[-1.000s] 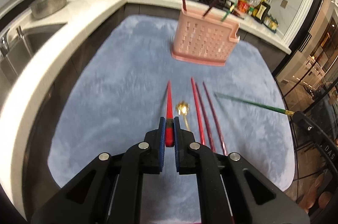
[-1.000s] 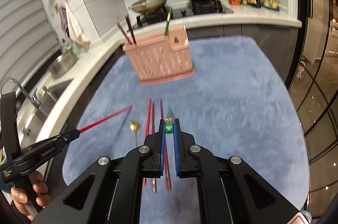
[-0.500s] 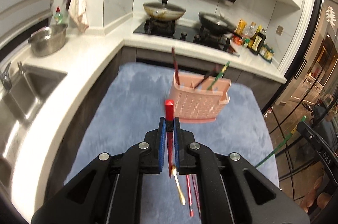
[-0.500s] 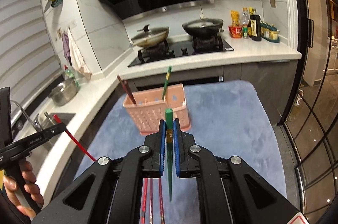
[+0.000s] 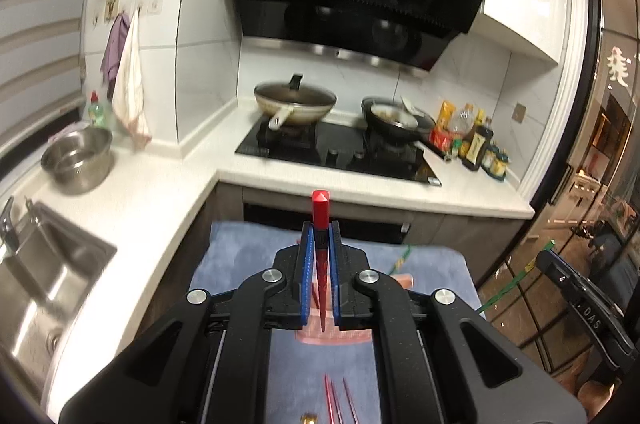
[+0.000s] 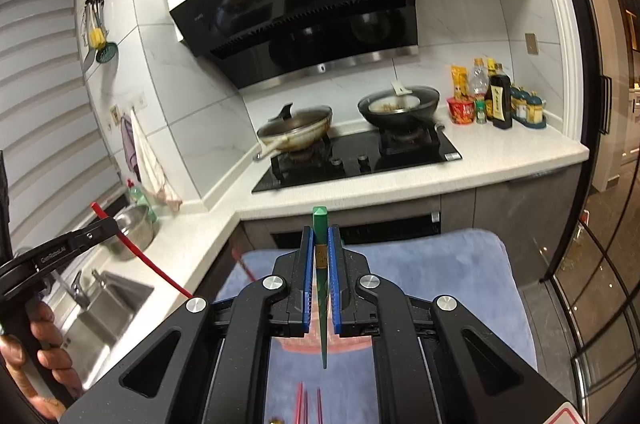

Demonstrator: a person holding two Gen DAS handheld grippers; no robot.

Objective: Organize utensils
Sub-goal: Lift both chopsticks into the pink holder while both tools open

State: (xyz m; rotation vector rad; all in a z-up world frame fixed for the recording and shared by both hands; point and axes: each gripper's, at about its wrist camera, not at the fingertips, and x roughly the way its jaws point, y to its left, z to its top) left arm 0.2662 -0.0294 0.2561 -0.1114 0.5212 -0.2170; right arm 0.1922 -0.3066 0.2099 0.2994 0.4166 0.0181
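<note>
My left gripper (image 5: 320, 230) is shut on a red chopstick (image 5: 321, 208), held high with its thin tip pointing down. My right gripper (image 6: 320, 232) is shut on a green chopstick (image 6: 320, 224), also tip down. The pink slotted basket (image 5: 332, 338) sits on the blue mat (image 5: 240, 256), mostly hidden behind the jaws. In the right wrist view, the basket (image 6: 304, 344) shows only as a strip below the fingers. Red chopsticks (image 5: 336, 404) and a gold spoon (image 5: 308, 418) lie on the mat. The right wrist view shows the left gripper (image 6: 108, 224) with its red chopstick (image 6: 136, 252).
A white counter wraps around the mat's left and far sides, with a sink (image 5: 44, 264) and a steel bowl (image 5: 76, 160). Behind it, the stove (image 5: 340, 148) carries two pans, and bottles (image 5: 476, 144) stand beside it. Glass doors (image 6: 600, 284) close the right side. A hand (image 6: 36, 344) grips the left handle.
Both grippers have risen well above the mat, each carrying its chopstick, and tilted upward. The basket has slid from the upper middle of the views to beneath the fingers.
</note>
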